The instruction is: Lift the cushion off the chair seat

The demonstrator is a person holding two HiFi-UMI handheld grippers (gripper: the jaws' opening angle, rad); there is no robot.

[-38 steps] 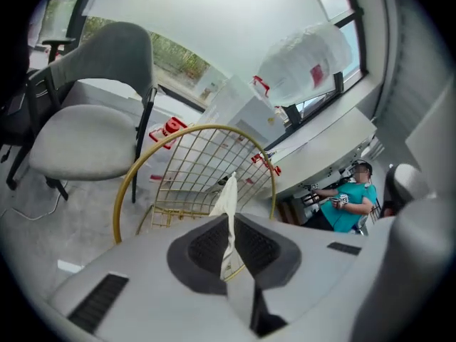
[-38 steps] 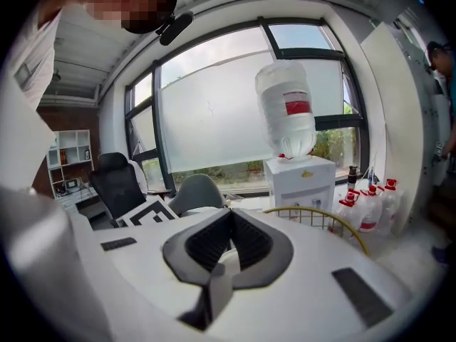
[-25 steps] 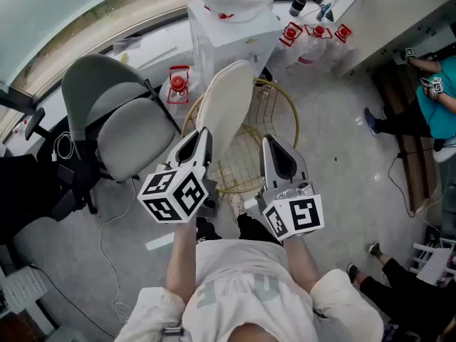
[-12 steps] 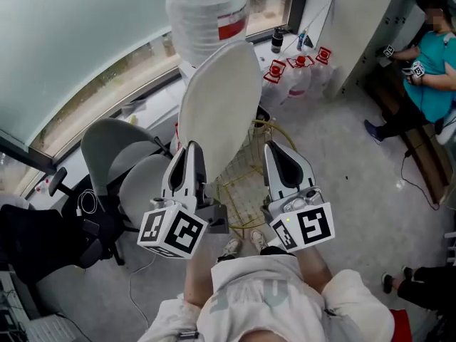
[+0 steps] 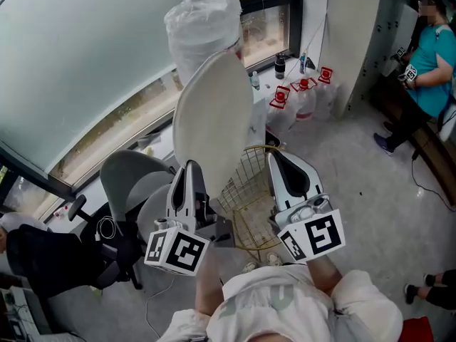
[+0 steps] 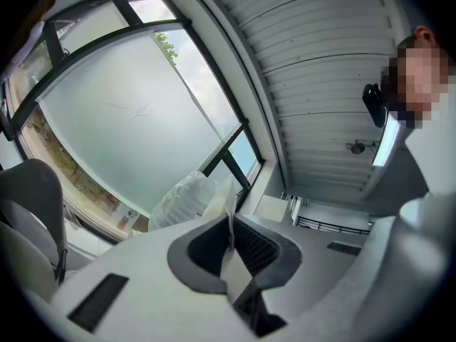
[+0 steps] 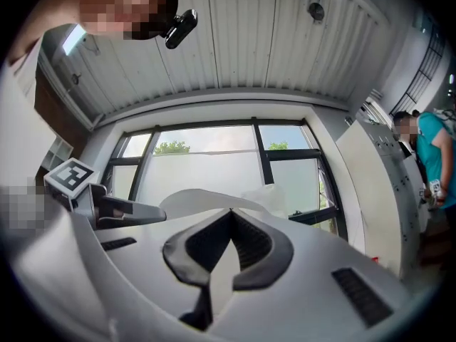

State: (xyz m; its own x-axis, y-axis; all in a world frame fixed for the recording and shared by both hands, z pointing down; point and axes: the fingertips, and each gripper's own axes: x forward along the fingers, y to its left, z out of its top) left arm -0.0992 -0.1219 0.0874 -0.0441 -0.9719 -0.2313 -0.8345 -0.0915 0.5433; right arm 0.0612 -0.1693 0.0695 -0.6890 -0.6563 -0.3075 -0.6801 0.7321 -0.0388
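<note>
Two grippers are raised side by side in the lower middle of the head view. We see the round white cushion (image 5: 214, 120) standing almost upright above them, in the centre of the frame. It is well clear of the golden wire chair (image 5: 251, 185), which lies lower in the frame, between the two grippers.

The left gripper (image 5: 189, 168) has its fingers nearly together, and they pinch the lower left edge of the cushion. In the left gripper view the thin white edge comes out between the dark pads and goes up past their tips.

The right gripper (image 5: 274, 157) has its fingers closed too, with the tips meeting. In the right gripper view the pale curve of the cushion rises directly behind these tips. In the head view, however, a narrow gap seems to separate them from the cushion's right edge, so we cannot tell if any of it is caught there.

At the left of the head view stands a grey office chair (image 5: 127, 180). Behind the cushion, at the top, is a large bundle wrapped in clear plastic (image 5: 203, 23), and near it some jugs with red tops (image 5: 303, 85) are on the floor. A person in a teal shirt (image 5: 431, 55) is at the upper right.
</note>
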